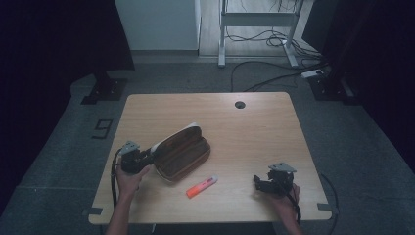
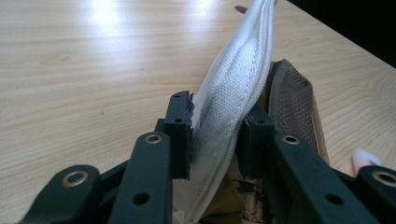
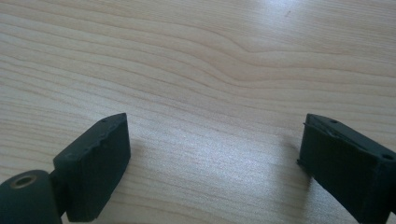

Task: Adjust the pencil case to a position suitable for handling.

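Left tool at the white edge of a brown pouch, right tool idle on the desk.

The left tool (image 1: 143, 159) has its jaws narrowly parted around the white zipper flap (image 2: 233, 88) of the brown pouch (image 1: 182, 152) — pads just beside the fabric, which lies left of the desk (image 1: 254, 132) centre. An orange highlighter (image 1: 201, 186) lies at the pouch's 5 o'clock. The right tool (image 1: 262, 182) rests wide apart, holding nothing — at the desk's 4 o'clock.

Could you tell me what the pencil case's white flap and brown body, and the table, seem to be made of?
White flap: woven fabric, matte; visible weave and stitching.
Brown body: probably smooth leather-like material; mesh lining shows inside.
Table: wood or wood-look laminate; printed-looking grain, light sheen.
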